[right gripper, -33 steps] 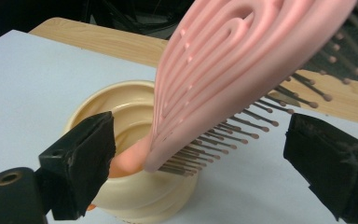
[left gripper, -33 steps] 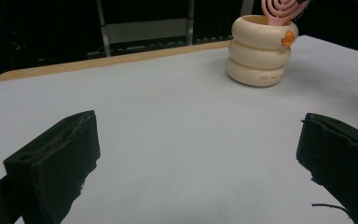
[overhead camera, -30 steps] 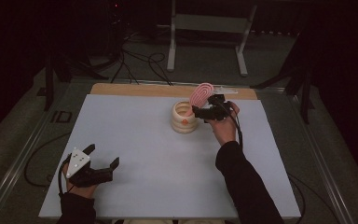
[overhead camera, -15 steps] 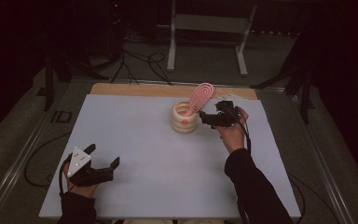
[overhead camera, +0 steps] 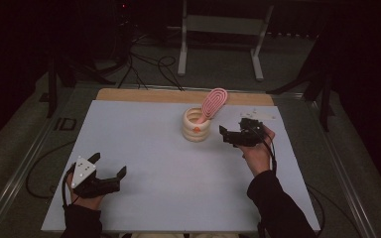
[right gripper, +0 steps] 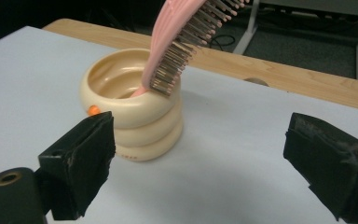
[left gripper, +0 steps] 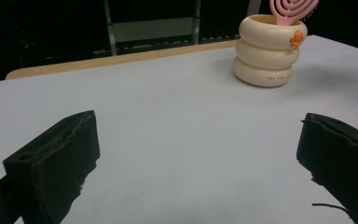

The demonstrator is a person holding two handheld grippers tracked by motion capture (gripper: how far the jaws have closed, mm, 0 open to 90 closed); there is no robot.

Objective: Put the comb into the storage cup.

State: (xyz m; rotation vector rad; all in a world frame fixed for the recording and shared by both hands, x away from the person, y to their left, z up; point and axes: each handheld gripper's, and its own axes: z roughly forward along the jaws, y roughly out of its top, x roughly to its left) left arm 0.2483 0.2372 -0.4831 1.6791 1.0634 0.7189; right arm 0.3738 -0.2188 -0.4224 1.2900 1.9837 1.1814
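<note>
A cream cup (overhead camera: 197, 126) shaped like three stacked rings stands upright at the back middle of the white mat. A pink hairbrush (overhead camera: 213, 102) stands in it, handle down, head leaning to the right over the rim. My right gripper (overhead camera: 230, 130) hovers open just right of the cup, apart from it, with nothing between its jaws. In the right gripper view the cup (right gripper: 140, 121) and the brush bristles (right gripper: 182, 37) sit close ahead, left of the gap in the right gripper (right gripper: 200, 154). My left gripper (overhead camera: 109, 165) rests open and empty at the front left; its own view shows the left gripper (left gripper: 198, 154), with the cup (left gripper: 265, 51) far off.
The white mat (overhead camera: 154, 148) covers the table, with a bare wooden strip (overhead camera: 144, 95) along the back edge. A few small white bits (overhead camera: 258, 115) lie at the back right. Beyond the table are a metal stand (overhead camera: 218, 29) and cables on the floor.
My right gripper has drawn back from the brush head, moving right and toward the person, leaving the brush standing in the cup. The left gripper has stayed put.
</note>
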